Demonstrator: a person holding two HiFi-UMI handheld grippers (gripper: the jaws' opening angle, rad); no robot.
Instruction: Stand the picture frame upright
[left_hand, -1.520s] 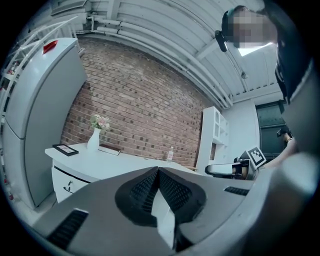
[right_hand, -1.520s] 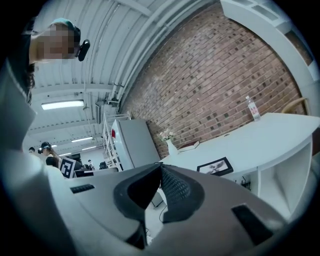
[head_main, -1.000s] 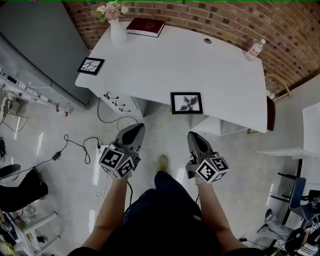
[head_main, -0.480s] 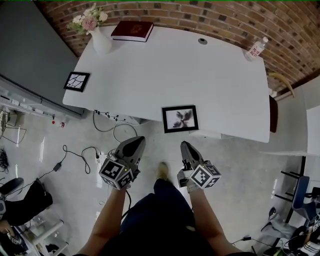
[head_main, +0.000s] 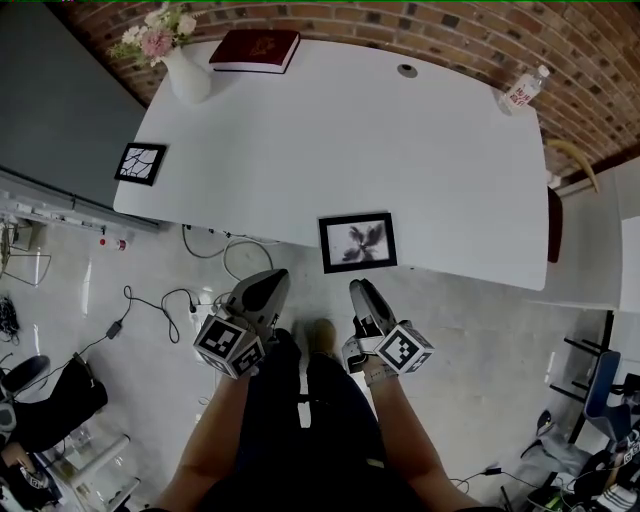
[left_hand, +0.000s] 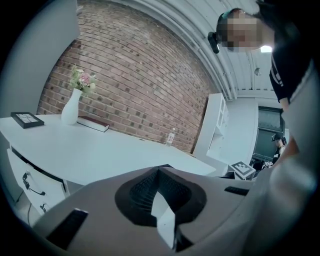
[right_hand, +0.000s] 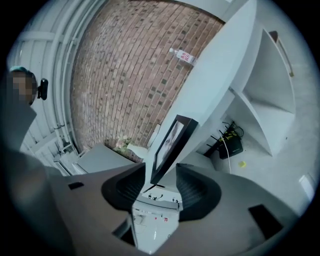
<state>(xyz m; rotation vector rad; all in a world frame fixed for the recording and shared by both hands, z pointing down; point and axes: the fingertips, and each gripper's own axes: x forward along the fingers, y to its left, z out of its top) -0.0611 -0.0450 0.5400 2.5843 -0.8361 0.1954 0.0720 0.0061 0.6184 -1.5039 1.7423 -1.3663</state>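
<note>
The black picture frame (head_main: 357, 241) with a flower print lies flat at the near edge of the white table (head_main: 400, 150). My right gripper (head_main: 360, 292) hangs just short of that edge, below the frame. Its jaws are opening and hold nothing. In the right gripper view the frame (right_hand: 172, 142) stands ahead in line with the gap of the right gripper (right_hand: 161, 165), clear of both pads. My left gripper (head_main: 268, 285) is shut and empty, left of the right one and off the table. In the left gripper view the left gripper (left_hand: 161, 172) points along the tabletop.
A smaller black frame (head_main: 140, 163) lies at the table's left corner. A white vase of flowers (head_main: 180, 70) and a dark red book (head_main: 254, 49) stand at the back left, a water bottle (head_main: 520, 92) at the back right. Cables (head_main: 150, 300) trail over the floor.
The person has stepped toward the table, and both grippers are now closer to its near edge. The right gripper has drawn close under the picture frame.
</note>
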